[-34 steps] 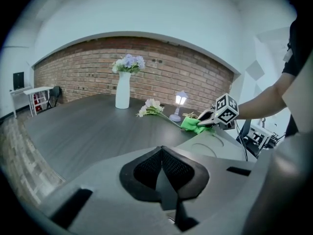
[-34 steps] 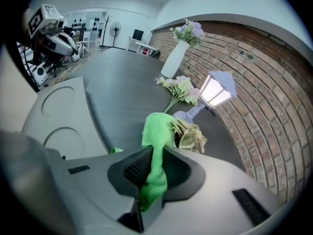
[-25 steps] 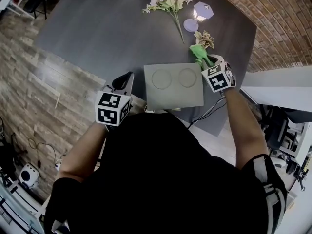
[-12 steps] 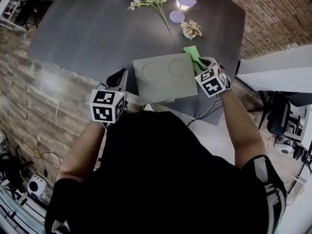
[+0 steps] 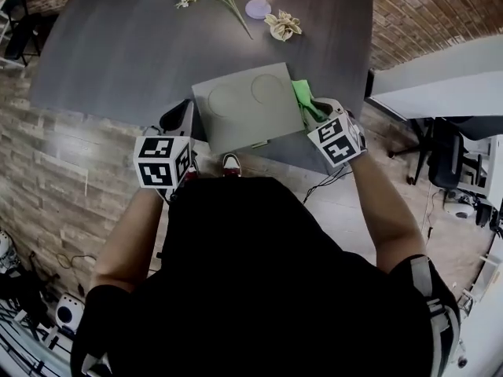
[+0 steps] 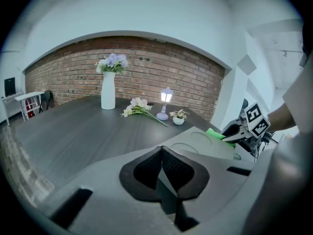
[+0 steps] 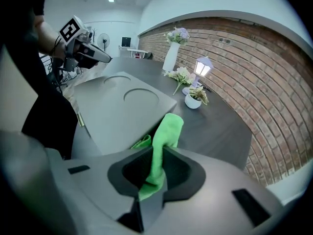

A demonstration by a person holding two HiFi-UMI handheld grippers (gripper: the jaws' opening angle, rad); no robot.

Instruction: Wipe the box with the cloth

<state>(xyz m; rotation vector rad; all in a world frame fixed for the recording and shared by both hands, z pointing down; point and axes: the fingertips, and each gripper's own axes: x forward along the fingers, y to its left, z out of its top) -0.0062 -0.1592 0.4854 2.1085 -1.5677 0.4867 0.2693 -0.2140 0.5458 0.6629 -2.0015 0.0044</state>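
Note:
A flat grey box [image 5: 245, 104] with two round recesses in its top lies at the near edge of the dark table [image 5: 118, 45]. My right gripper [image 5: 314, 115] is shut on a green cloth [image 5: 302, 99], which rests against the box's right edge. In the right gripper view the cloth [image 7: 165, 133] runs out from between the jaws [image 7: 154, 168] onto the box [image 7: 115, 109]. My left gripper [image 5: 178, 121] hangs just left of the box, shut with nothing in it. The left gripper view shows its pads [image 6: 146, 168] pressed together, with the box [image 6: 198, 143] ahead on the right.
At the table's far side stand a white vase of flowers [image 6: 108, 89], a loose flower bunch [image 6: 139, 107], a small lit lamp [image 6: 166, 102] and a little potted plant [image 6: 178, 117]. A brick wall lies beyond. A chair [image 5: 444, 167] stands on the right, and a shoe [image 5: 230, 163] shows below the table edge.
My right gripper has drawn the green cloth from the box's far right corner back along its right edge. The left gripper has kept its place beside the box. The head view has shifted.

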